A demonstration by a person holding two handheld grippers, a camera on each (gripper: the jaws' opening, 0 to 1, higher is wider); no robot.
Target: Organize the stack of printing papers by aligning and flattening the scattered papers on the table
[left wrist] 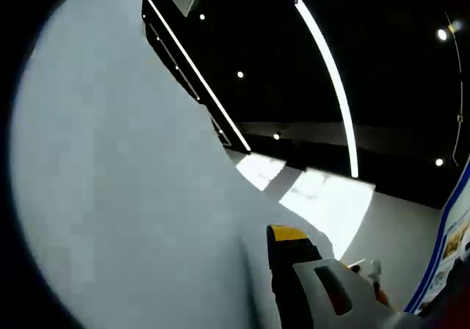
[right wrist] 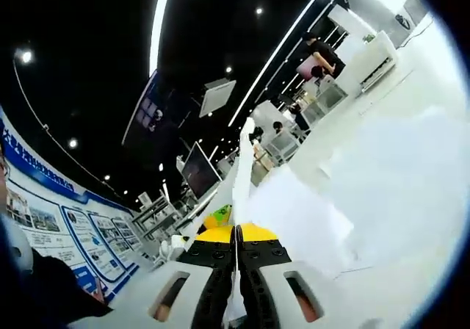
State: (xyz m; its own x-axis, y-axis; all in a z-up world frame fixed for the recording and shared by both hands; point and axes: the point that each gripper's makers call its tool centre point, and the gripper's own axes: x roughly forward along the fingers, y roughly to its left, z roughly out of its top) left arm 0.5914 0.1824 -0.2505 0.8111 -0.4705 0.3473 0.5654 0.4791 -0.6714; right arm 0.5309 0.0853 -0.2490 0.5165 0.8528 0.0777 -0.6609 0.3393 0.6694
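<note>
Paper (left wrist: 125,197) hides left tongs; right tongs (right wrist: 236,235) pinch sheet (right wrist: 242,175).

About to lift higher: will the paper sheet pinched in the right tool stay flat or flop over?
Probably floppy: the paper sheet rises edge-on from the right tool, whose jaws look closed on its lower edge. Likely light, being so thin. In the left gripper view a broad white sheet curves beside the left tool, so expect bending.

A dark ceiling (right wrist: 88,42) carries strip lights (left wrist: 330,79) above a blue-trimmed poster wall (right wrist: 66,211) and desks (right wrist: 294,134).
</note>
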